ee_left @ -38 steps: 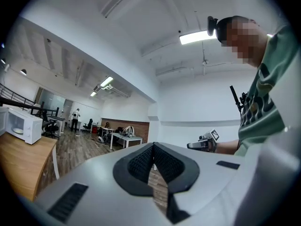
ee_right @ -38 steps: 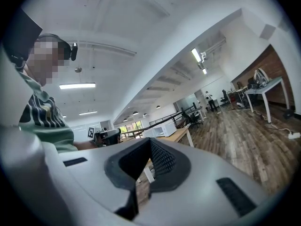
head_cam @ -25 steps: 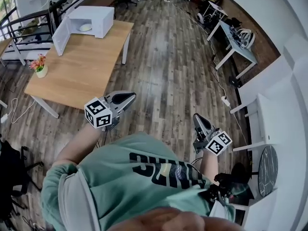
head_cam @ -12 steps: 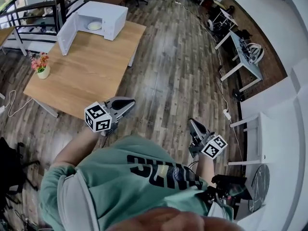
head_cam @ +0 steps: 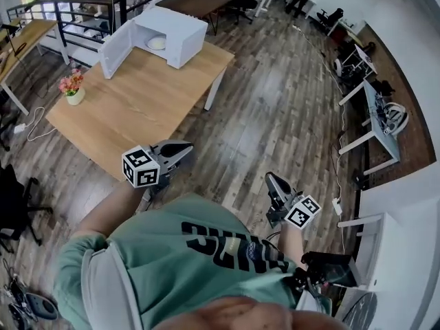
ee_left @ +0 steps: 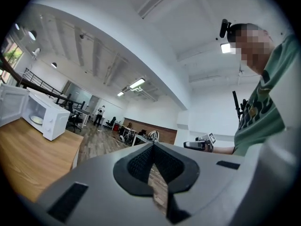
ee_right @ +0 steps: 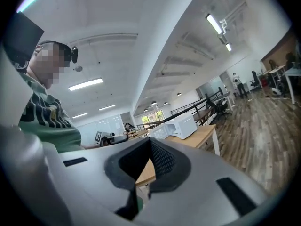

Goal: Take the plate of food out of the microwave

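you stood on the wooden floor [head_cam: 275, 108], well apart from the worktop [head_cam: 137, 102], with both tools held low in front of your green shirt [head_cam: 199, 253]. your left tool [head_cam: 185, 146] had its jaws fully together, the pads meeting at their tips, and it had hold of nothing; its own view showed only floor boards through the small gap behind the tips. your right tool [head_cam: 270, 178] was likewise closed at the tips and empty, with a slice of worktop visible through the gap behind them in its own view. the two tools were apart from each other, the left one just off the worktop's near corner and the right one further out over the floor

the white microwave [head_cam: 175, 33] sat at the far end of the worktop, with its door [head_cam: 115, 47] swung wide open to the left. the plate of food [head_cam: 157, 43] lay inside the microwave's cavity, pale and rounded; what the food was could not be told from there. neither tool was near it. a small flower pot [head_cam: 74, 95] with pink and orange blooms stood near the worktop's left edge, well apart from the microwave
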